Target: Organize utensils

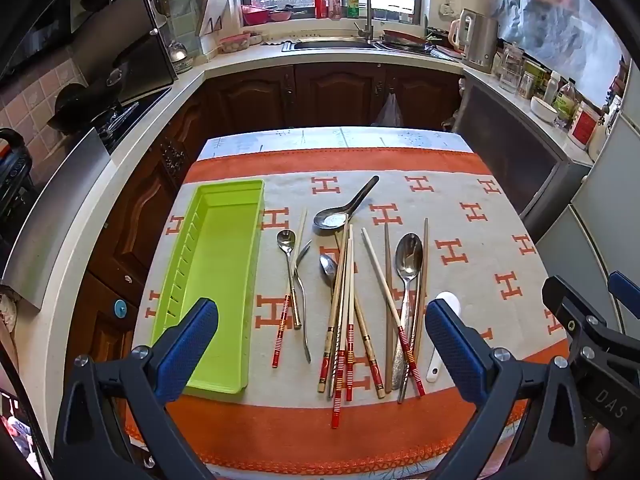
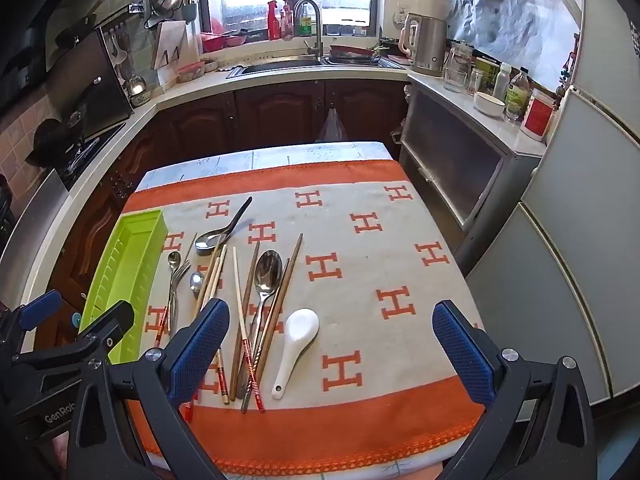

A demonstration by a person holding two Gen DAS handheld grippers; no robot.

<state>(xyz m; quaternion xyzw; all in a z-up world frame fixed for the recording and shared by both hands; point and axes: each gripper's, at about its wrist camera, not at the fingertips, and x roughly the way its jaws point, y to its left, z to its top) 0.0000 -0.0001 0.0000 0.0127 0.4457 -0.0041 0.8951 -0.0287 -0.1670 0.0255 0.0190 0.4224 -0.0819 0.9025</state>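
Observation:
A lime-green utensil tray [image 1: 224, 264] [image 2: 128, 280] lies empty at the table's left side. To its right is a loose heap of chopsticks [image 1: 348, 320] [image 2: 244, 320], metal spoons [image 1: 408, 260] [image 2: 267, 272], a fork [image 1: 302, 280] and a dark ladle spoon [image 1: 344, 208] [image 2: 224, 232]. A white ceramic spoon [image 2: 298, 340] [image 1: 448, 308] lies at the heap's right edge. My left gripper [image 1: 322, 336] hangs open above the near end of the heap, holding nothing. My right gripper [image 2: 332, 344] is open above the white spoon and bare cloth, also holding nothing.
The table wears an orange-and-beige cloth [image 2: 360, 280] with H marks. Beyond it run dark cabinets, a sink with a tap [image 1: 362, 8], a kettle [image 2: 426, 44] and jars on the right counter. A stove [image 1: 104, 120] stands at left, a fridge [image 2: 580, 240] at right.

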